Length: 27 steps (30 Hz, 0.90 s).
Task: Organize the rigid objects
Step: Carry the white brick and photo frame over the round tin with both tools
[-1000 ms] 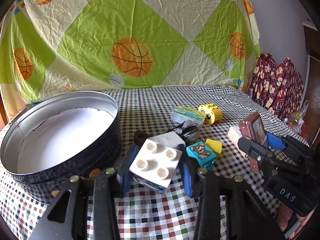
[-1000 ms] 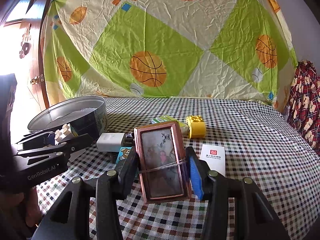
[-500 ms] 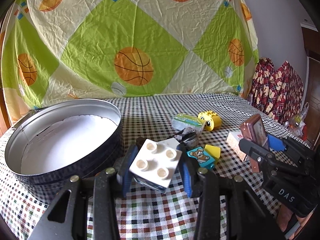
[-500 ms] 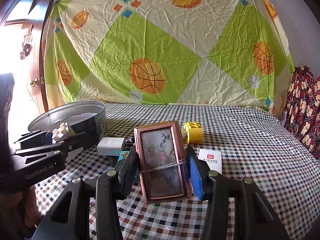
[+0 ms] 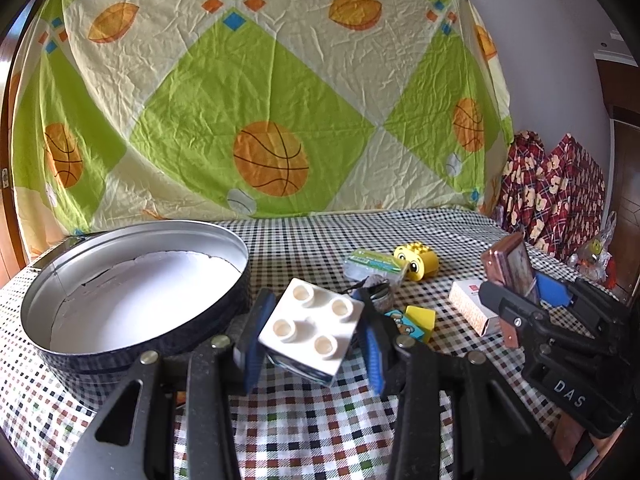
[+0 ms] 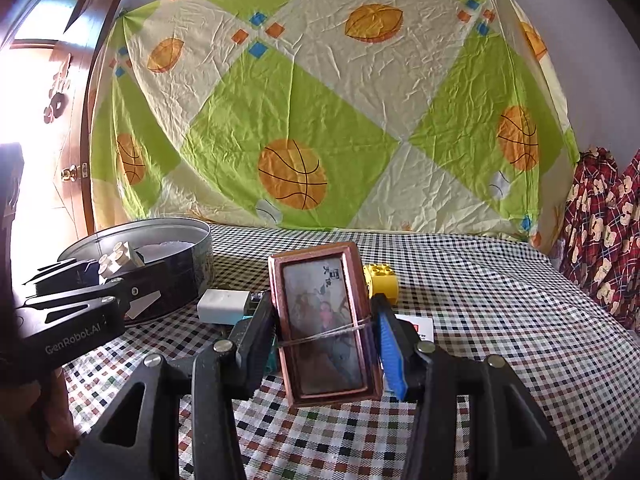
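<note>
A white four-stud building block [image 5: 311, 325] is clamped between the blue pads of the left gripper [image 5: 312, 338], tilted, and held above the checked tablecloth [image 5: 304, 432] just beside the round metal tin [image 5: 132, 292]. The tin's white-lined floor is seen bare in the left wrist view. From the right wrist view the same block [image 6: 120, 261] is seen in the left gripper [image 6: 106, 276] in front of the tin [image 6: 176, 256].

A copper-coloured picture frame [image 6: 326, 326] is gripped upright by the right gripper [image 6: 324, 340], its sides pressed by the fingers, with a thin band drawn across its front. In the left wrist view this frame [image 5: 508, 266] is seen held in the right gripper [image 5: 516, 292] at the right, well apart from the tin.

On the cloth between the two grippers lie a yellow toy block with eyes [image 5: 416, 262], a green-topped clear packet [image 5: 374, 266], a teal block printed with a bear [image 5: 404, 326], a yellow wedge block [image 5: 422, 318] touching it, and a small white card box [image 5: 470, 308]. A white charger plug [image 6: 222, 306] is seen on the cloth in the right wrist view, near the tin. A basketball-print sheet [image 5: 272, 112] is hung behind the table.
</note>
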### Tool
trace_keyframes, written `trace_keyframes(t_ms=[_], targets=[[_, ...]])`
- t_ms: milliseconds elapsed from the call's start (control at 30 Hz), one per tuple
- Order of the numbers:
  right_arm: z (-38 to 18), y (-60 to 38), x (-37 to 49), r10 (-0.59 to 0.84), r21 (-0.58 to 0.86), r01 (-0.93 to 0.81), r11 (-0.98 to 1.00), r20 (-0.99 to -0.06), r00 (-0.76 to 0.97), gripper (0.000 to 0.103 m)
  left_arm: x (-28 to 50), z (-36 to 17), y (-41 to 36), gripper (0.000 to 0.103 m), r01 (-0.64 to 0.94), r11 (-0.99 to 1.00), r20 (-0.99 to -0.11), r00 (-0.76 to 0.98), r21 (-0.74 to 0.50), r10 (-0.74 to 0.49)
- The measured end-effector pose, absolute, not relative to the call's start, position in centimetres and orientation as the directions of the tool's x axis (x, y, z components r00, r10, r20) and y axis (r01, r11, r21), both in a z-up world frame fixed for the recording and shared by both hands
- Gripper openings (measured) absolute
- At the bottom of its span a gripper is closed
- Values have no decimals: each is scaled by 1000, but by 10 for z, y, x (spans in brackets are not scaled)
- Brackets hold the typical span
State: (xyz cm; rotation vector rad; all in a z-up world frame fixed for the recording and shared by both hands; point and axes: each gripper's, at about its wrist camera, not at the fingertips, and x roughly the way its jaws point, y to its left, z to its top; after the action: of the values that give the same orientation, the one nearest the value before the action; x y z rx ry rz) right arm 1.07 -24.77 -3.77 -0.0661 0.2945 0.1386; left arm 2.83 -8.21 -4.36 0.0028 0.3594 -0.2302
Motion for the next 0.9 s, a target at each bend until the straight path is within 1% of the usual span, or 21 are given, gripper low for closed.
trace_keyframes(t_ms=[267,433,900], targets=[[-38,-247,10,109,-48,-129,991,-292,950,50,20,-43,-81,40,221,975,-320,922,-33,-219],[-38,-242,12,107,-46,-126,991,-298,949,50,15,-43,-83,40,210,978,-298,933,-2,-201],[-41,-200,19,176,-60,-209,976,-343,923,50,11,-45,-47,40,150,989,-292,945,-13,-147]])
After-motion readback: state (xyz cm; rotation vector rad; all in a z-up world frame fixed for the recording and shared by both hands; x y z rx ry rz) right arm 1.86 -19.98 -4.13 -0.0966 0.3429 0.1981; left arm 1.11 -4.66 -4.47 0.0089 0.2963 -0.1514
